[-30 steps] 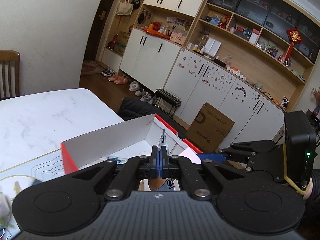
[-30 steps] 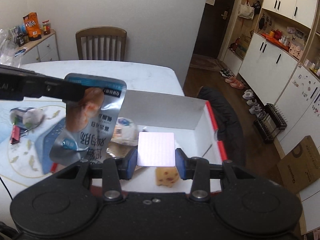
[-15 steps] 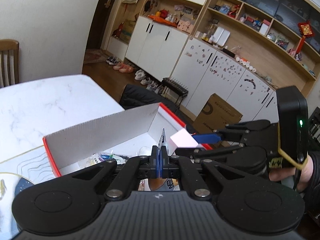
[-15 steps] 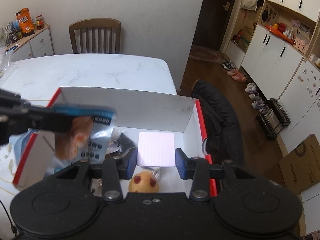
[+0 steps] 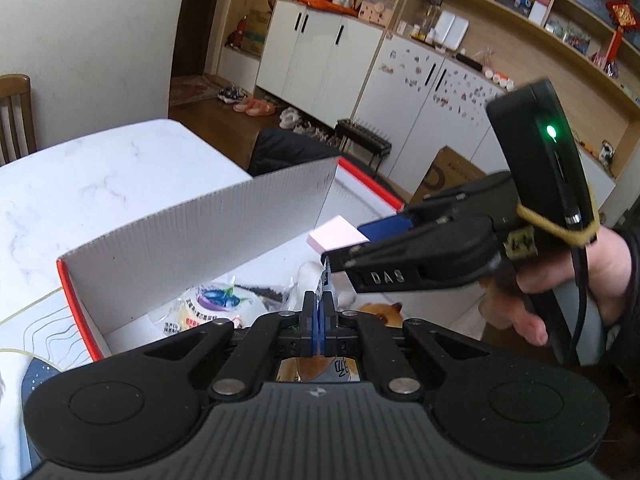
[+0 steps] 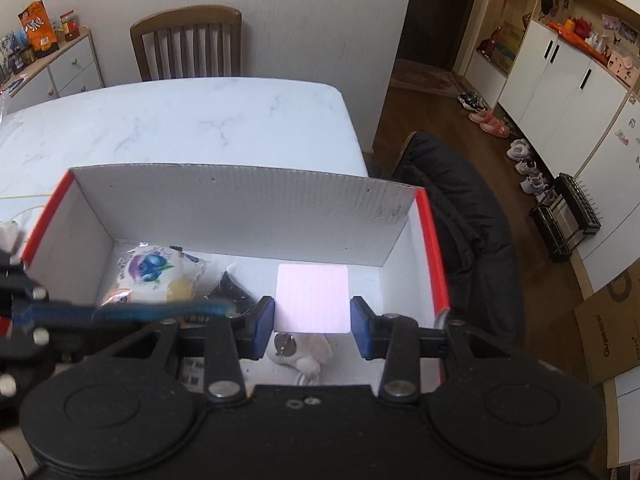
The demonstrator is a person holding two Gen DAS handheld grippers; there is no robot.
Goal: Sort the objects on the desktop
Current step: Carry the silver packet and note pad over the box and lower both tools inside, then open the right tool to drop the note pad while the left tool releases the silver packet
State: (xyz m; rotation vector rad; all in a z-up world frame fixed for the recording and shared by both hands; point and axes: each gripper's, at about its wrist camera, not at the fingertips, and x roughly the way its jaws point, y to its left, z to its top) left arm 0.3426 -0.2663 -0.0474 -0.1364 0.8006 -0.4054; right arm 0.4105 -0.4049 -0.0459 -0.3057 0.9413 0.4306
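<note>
Right wrist | right claw (image 6: 313, 321) pinching pink pad (image 6: 313, 298) flat | left claw (image 5: 319, 322) clamping upright packet (image 5: 322, 286)

Home dining room. White marble-top table (image 6: 192, 120) as landmark: brown slatted wooden chair (image 6: 188, 46) behind it, white cabinets (image 6: 560, 68) and wooden open shelving (image 5: 520, 12) beyond, shoes (image 6: 490, 124) on wood floor by cabinets.

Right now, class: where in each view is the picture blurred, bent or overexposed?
Right wrist view: the snack packet in the left gripper is smeared; the pink pad is washed out pale. Left wrist view: the shelves bow from fisheye; the right gripper is sharp.
</note>
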